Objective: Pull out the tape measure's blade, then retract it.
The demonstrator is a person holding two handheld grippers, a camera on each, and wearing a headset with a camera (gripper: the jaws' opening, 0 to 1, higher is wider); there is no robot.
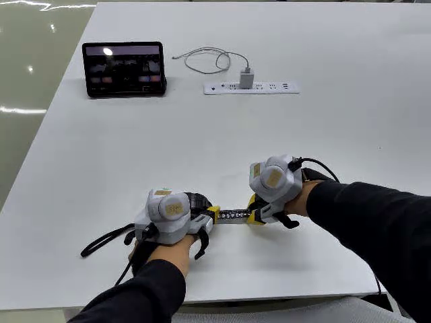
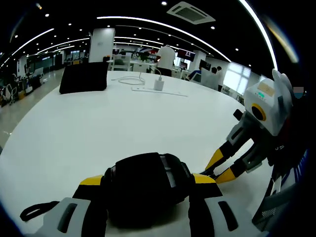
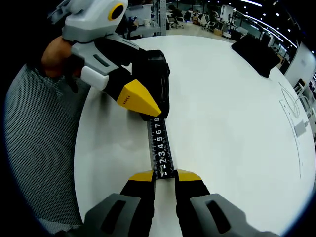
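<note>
At the near edge of the smooth white tabletop (image 1: 303, 134), the left gripper (image 2: 148, 178) clamps yellow-tipped fingers on the rounded black tape measure (image 3: 155, 71). Its flat black blade (image 3: 159, 143), white-numbered, runs right to the right gripper (image 3: 165, 175), whose fingers pinch its end. Farther off are a dark rectangular tablet (image 1: 124, 68) and a white power strip (image 1: 250, 87).

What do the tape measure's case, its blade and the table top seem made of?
The case looks like black plastic, perhaps rubber-coated: matt, with moulded ridges. The blade looks like thin painted metal, black with white printed numbers, though that is uncertain. The table top looks like white laminate or coated board: smooth, faintly glossy.
</note>
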